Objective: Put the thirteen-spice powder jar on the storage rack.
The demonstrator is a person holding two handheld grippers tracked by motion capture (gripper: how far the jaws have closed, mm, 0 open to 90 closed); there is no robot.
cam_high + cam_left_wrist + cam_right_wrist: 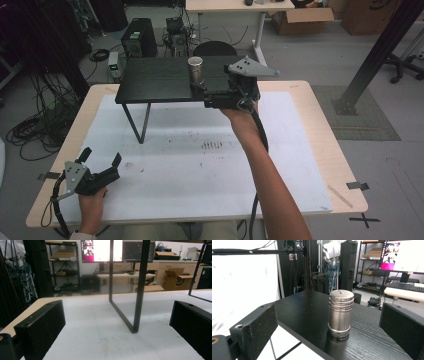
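Tabletop [300,150]: white mat laid over it; a black raised shelf [155,80] stands at the far side.
Left gripper [102,162]: held low near the front left corner, jaws wide apart, nothing held.
Right gripper [200,95]: raised to the shelf, jaws spread either side of the cylinder, not touching it.
Metal cylinder [339,313]: upright on the shelf near its front edge. Judged heavy, rigid and slippery; the smooth lower barrel below the grooves is the recommended grip zone.

Black stand's [136,290] top was cut off by the left gripper view's upper edge. Right gripper [200,92] body hid the black shelf's [155,80] front-right corner in the high view.
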